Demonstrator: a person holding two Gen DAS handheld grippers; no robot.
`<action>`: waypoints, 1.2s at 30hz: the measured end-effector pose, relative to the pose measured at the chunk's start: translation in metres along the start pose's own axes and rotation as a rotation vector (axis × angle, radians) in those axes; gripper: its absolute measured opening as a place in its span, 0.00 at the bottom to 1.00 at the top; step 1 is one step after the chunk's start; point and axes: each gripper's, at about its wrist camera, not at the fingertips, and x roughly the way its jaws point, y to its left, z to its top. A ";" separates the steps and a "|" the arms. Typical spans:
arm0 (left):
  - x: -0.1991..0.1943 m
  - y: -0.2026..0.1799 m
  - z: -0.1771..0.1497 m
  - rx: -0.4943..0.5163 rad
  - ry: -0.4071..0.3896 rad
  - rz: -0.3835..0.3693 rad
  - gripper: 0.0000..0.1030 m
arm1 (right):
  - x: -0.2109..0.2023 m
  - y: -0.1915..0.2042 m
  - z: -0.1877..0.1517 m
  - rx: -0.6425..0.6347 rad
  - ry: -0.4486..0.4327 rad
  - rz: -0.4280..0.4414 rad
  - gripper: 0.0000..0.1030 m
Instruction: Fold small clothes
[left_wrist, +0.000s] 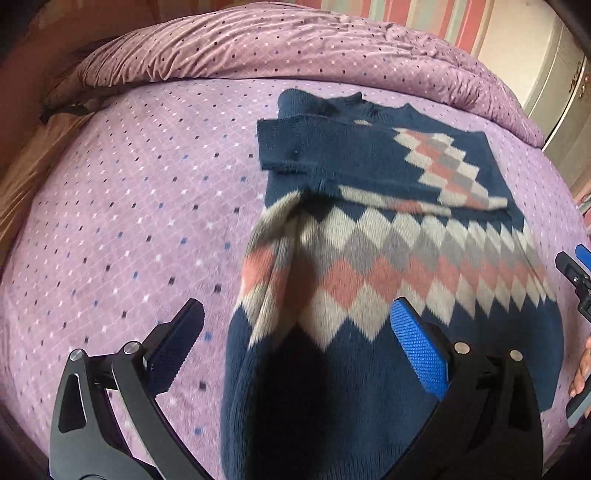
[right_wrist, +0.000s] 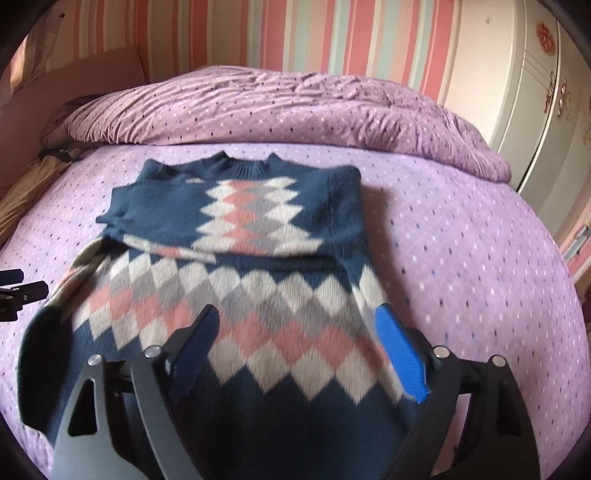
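A navy sweater (left_wrist: 369, 266) with pink, grey and white diamonds lies flat on the purple dotted bed sheet (left_wrist: 129, 221), collar toward the far side. Its sleeves are folded across the chest. The left side of the sweater stands up in a soft ridge. My left gripper (left_wrist: 298, 306) hovers open over the lower body, jaws wide and nothing pinched. My right gripper (right_wrist: 296, 312) is open too, above the diamond band of the sweater (right_wrist: 258, 295), with both pads off the cloth. Each gripper shows at the edge of the other's view: right gripper (left_wrist: 572, 269), left gripper (right_wrist: 18, 291).
A crumpled purple duvet (right_wrist: 295, 110) is bunched along the far side of the bed. Behind it is a striped wall (right_wrist: 295, 33), with a white wardrobe (right_wrist: 524, 103) at the right. Brown bedding (left_wrist: 22, 184) lies at the left edge. A hand (left_wrist: 580, 369) shows at the right.
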 end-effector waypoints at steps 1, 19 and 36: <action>-0.002 -0.001 -0.003 -0.001 0.000 -0.005 0.97 | -0.002 0.000 -0.005 0.010 0.009 0.000 0.84; -0.027 0.003 -0.071 0.023 0.036 0.036 0.97 | -0.042 -0.005 -0.052 0.023 0.058 0.007 0.84; -0.023 0.034 -0.136 -0.123 0.103 -0.089 0.97 | -0.055 -0.008 -0.086 -0.020 0.098 -0.003 0.84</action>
